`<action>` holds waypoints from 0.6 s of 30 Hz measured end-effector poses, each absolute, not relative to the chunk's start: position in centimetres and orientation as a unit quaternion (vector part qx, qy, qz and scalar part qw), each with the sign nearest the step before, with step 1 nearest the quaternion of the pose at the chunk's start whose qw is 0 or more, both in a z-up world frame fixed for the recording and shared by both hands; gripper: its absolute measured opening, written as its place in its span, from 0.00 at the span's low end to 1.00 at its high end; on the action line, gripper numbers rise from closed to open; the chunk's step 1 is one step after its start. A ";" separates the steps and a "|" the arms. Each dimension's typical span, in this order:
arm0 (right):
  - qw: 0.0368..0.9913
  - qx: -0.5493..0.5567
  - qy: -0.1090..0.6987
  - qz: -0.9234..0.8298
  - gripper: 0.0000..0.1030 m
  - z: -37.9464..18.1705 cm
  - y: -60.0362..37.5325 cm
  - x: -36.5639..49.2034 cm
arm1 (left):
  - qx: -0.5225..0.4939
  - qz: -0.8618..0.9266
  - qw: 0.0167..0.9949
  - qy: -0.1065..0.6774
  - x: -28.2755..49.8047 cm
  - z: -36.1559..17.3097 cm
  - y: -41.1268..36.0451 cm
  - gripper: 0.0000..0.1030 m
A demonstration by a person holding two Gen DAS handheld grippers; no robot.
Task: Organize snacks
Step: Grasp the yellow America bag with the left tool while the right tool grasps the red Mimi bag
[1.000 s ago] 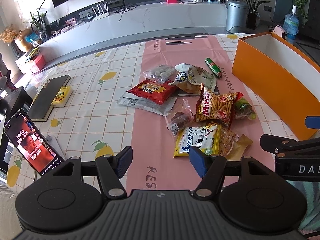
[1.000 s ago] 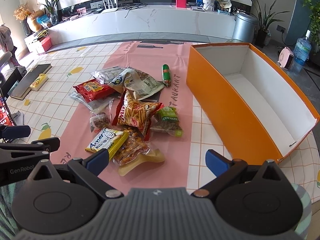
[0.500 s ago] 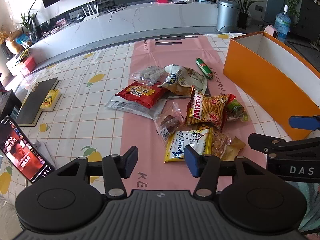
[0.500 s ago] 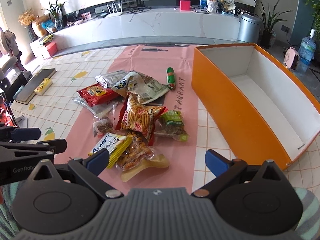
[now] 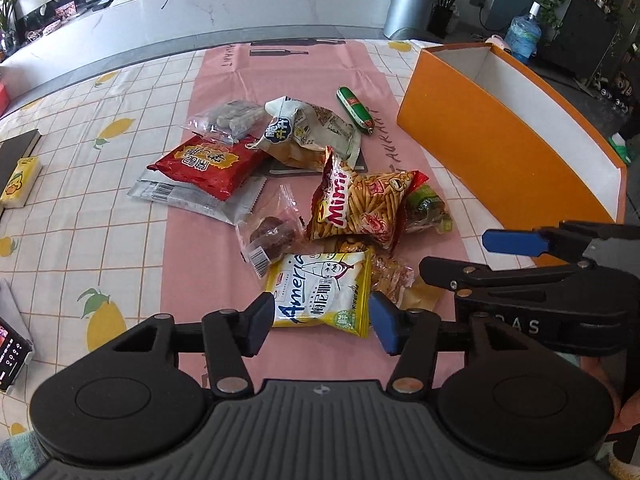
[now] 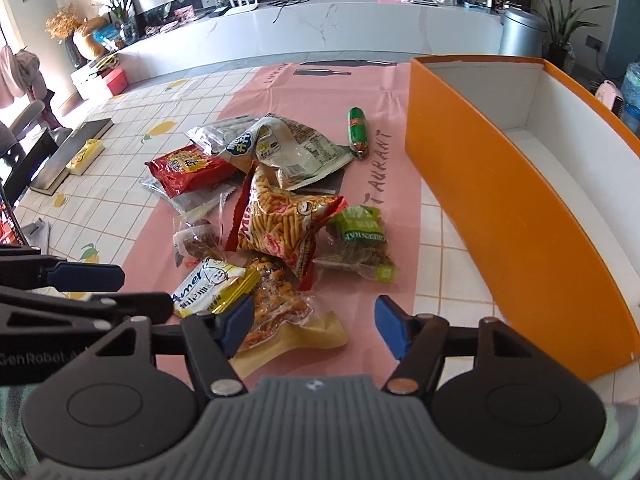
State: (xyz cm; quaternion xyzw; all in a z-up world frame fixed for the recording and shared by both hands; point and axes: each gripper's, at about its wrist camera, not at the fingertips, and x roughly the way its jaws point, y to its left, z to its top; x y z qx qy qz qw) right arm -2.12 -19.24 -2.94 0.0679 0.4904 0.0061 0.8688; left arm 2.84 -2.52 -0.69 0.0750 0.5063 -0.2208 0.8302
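Lying in a loose heap on the pink runner of the table [image 5: 120, 184], the snack packets sit between bare checked cloth on the left and the tall orange cardboard box [image 5: 496, 148] on the right. At the heap's left edge a red crinkled foil bag [image 5: 208, 164] rests on a flat silver pouch [image 5: 192, 200], with a clear packet of pale rolls [image 5: 232, 118] behind it. Next comes a small clear bag of dark brown pieces [image 5: 272, 232], then a white and tan printed bag [image 5: 308, 132]. Nearest the camera is the yellow and white crisp packet [image 5: 324, 294], lying flat. The left tongs [image 5: 318, 322] hover right over its near end, jaws standing part open on either side of it after just opening a little; the pads do not press on it. Beside it, a red and yellow stick-snack bag [image 5: 360, 204] stands puffed up, overlapping a clear pack of orange-brown nuts [image 6: 276, 304] and a green-labelled clear packet [image 6: 360, 240]. A green sausage-shaped tube [image 5: 354, 110] lies alone, just short of the box.

The right tongs [image 6: 314, 322] are part open, having just been closing, with the nut pack's corner between them, unpinched. Bare runner and checked cloth lie between the heap and the box wall; the box's white inside shows bare walls.
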 end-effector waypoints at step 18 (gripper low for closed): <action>0.858 -0.094 0.491 0.117 0.84 -4.6 -17.2 7.0 | 0.059 -0.226 0.777 0.584 7.7 -5.8 -3.2 0.87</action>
